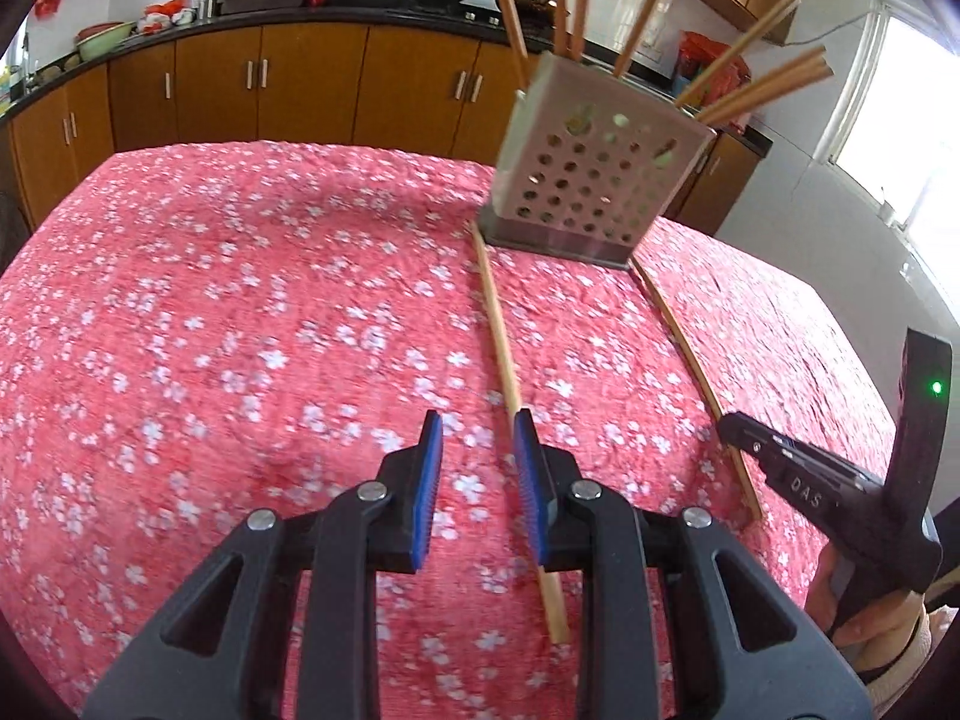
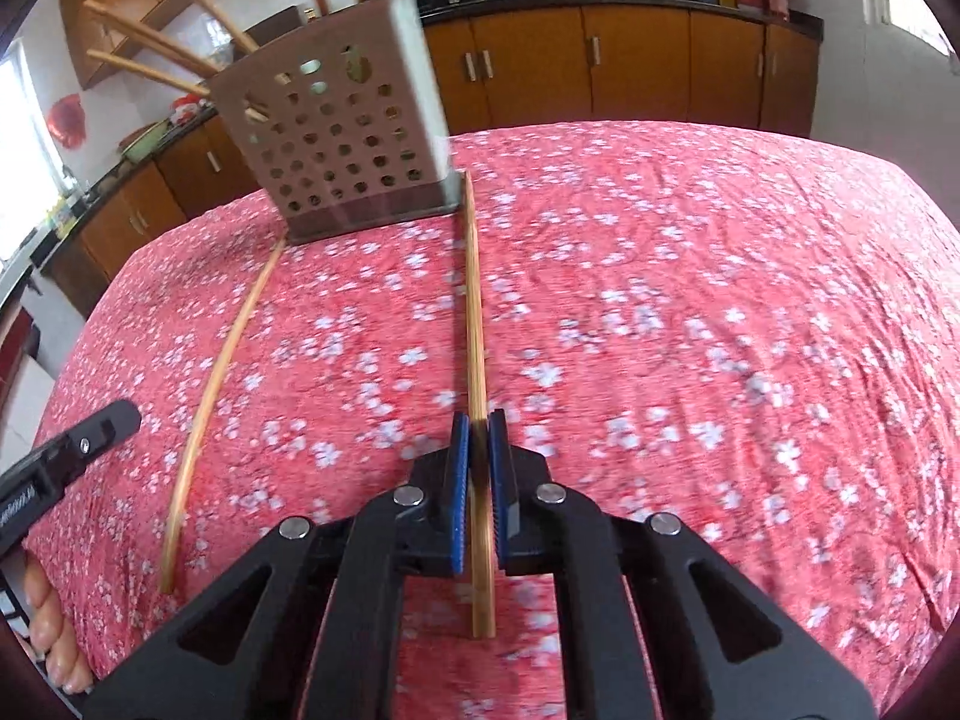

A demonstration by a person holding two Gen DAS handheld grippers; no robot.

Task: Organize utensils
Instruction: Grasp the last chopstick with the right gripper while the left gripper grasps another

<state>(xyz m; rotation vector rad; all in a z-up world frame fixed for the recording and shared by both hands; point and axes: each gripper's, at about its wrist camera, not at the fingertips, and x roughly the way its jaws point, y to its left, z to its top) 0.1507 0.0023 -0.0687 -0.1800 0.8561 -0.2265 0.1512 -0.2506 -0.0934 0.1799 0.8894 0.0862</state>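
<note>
Bamboo chopstick point(image 2: 477, 324) clamped in right tool point(image 2: 478, 420)

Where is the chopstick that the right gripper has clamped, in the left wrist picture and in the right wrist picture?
Left wrist view: the clamped chopstick lies at right, running from the holder's right corner toward the right gripper.
Right wrist view: centre, between the blue pads.
Shared landmark: the perforated chopstick holder on the pink cloth.

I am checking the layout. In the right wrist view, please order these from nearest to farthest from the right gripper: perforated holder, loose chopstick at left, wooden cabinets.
1. Loose chopstick, lying on the cloth to the left of the right gripper.
2. Perforated holder, standing ahead, slightly left.
3. Wooden cabinets, behind the table.
</note>
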